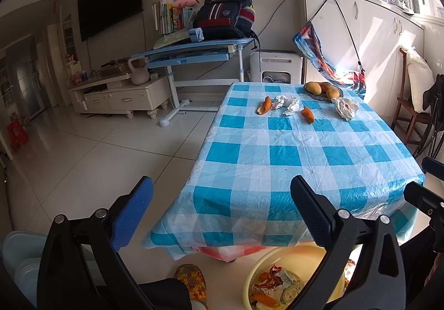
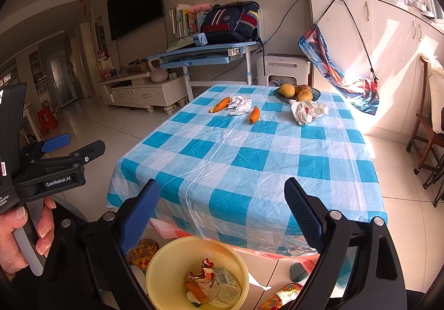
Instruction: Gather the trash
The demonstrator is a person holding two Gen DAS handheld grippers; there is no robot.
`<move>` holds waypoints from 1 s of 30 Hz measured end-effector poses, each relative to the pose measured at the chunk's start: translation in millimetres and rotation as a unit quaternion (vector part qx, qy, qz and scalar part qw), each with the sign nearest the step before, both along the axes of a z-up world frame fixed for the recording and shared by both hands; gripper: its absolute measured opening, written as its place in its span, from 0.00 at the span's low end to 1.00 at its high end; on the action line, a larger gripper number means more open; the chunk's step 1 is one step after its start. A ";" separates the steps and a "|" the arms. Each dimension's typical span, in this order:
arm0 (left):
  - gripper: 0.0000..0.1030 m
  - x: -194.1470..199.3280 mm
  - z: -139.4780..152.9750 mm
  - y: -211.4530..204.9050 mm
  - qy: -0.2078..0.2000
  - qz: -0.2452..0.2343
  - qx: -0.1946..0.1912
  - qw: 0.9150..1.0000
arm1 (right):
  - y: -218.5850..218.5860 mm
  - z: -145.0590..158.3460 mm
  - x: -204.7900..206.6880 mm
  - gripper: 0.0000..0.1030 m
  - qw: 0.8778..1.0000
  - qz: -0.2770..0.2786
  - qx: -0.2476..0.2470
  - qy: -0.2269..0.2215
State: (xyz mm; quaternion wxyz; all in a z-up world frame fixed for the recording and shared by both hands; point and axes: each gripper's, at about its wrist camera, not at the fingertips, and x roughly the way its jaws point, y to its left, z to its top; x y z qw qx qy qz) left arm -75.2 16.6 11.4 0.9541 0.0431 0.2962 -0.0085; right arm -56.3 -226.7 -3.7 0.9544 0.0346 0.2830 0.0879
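From the left wrist view, the left hand-held gripper [image 1: 222, 204] is seen spread wide, with nothing between its fingers. Beyond it a desk [image 1: 277, 160] covered by a blue checked cloth is seen. At its far end two orange peels [image 1: 264, 108] [image 1: 308, 114] are laid on either side of a crumpled tissue [image 1: 287, 104], and a white wrapper [image 1: 346, 108] is found just beside a bowl of fruit [image 1: 323, 90]. A yellow bin [image 1: 280, 285] holding scraps is placed on the floor below the near edge.

From the right wrist view, the right hand-held gripper [image 2: 222, 207] is likewise seen spread and empty, above the same bin [image 2: 177, 254]. The peels [image 2: 220, 104] [image 2: 254, 115], tissue [image 2: 241, 104] and wrapper [image 2: 308, 112] are shown at the desk's far end.
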 end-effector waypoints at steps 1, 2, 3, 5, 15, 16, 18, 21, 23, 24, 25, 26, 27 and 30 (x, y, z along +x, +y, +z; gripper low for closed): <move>0.93 -0.3 0.2 -1.3 0.000 0.000 0.000 1.000 | 0.6 -0.7 -0.6 0.85 1.000 0.000 0.001 0.000; 0.93 -0.3 0.1 -1.4 0.000 0.000 0.000 1.000 | 0.4 -0.5 -0.4 0.85 1.000 0.000 0.001 0.000; 0.93 0.0 -0.1 -0.4 0.000 0.000 0.001 1.000 | 0.8 -0.8 -0.7 0.85 1.000 0.000 0.000 0.000; 0.93 -0.3 0.0 -1.4 0.000 0.000 0.000 1.000 | 0.6 -0.5 -0.5 0.85 1.000 0.000 0.000 0.000; 0.93 -0.8 0.3 -3.3 0.000 0.000 0.001 1.000 | 1.8 -1.0 -0.9 0.85 1.000 0.000 0.000 0.000; 0.93 -0.6 0.1 -2.6 0.000 0.000 0.001 1.000 | 1.8 -1.0 -0.9 0.85 1.000 0.000 0.000 0.000; 0.93 -0.8 0.3 -3.7 0.000 -0.001 0.001 1.000 | 2.0 -1.0 -1.0 0.85 1.000 0.000 0.000 0.000; 0.93 -0.8 0.2 -3.6 0.000 -0.001 0.001 1.000 | 2.3 -1.2 -1.0 0.85 1.000 0.000 0.000 0.000; 0.93 -0.9 0.3 -4.2 0.000 -0.001 0.002 1.000 | 2.2 -1.0 -1.0 0.85 1.000 0.000 0.000 0.000; 0.93 -0.8 0.3 -4.0 0.000 -0.001 0.002 1.000 | 2.0 -0.8 -0.9 0.85 1.000 0.000 0.000 -0.001; 0.93 -1.0 0.4 -4.5 0.000 -0.001 0.002 1.000 | 1.9 -0.7 -0.7 0.85 1.000 0.000 0.000 -0.001; 0.93 -1.0 0.4 -4.4 0.000 -0.001 0.002 1.000 | 2.2 -1.2 -1.0 0.85 1.000 0.000 0.000 0.000; 0.93 -1.1 0.7 -5.2 0.000 -0.002 0.002 1.000 | 2.1 -1.0 -0.9 0.85 1.000 0.000 -0.001 0.000; 0.93 -0.8 0.5 -4.6 0.000 -0.002 0.003 1.000 | 2.2 -1.1 -0.9 0.85 1.000 0.000 -0.001 0.000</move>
